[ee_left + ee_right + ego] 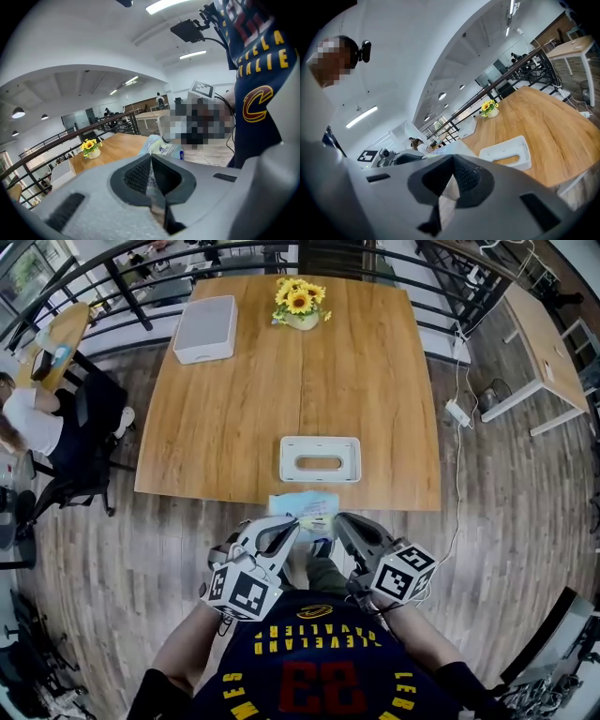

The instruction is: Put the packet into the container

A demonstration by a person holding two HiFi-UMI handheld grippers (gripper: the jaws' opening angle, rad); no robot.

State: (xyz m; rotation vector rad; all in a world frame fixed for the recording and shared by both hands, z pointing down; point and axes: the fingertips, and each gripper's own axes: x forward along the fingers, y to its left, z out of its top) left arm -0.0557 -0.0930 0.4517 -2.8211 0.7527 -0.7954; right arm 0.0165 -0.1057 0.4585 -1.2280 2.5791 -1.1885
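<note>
One packet [306, 510], one slotted container [320, 445]

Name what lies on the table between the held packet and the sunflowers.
In the head view, a white slotted box sits near the table's front edge, between the packet and the sunflowers; beyond it the wood is bare.

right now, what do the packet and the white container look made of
Packet: likely thin plastic film, printed, slightly glossy; its edges crumple softly. White container: looks like matte moulded plastic; smooth, uniform white, rounded corners.
</note>
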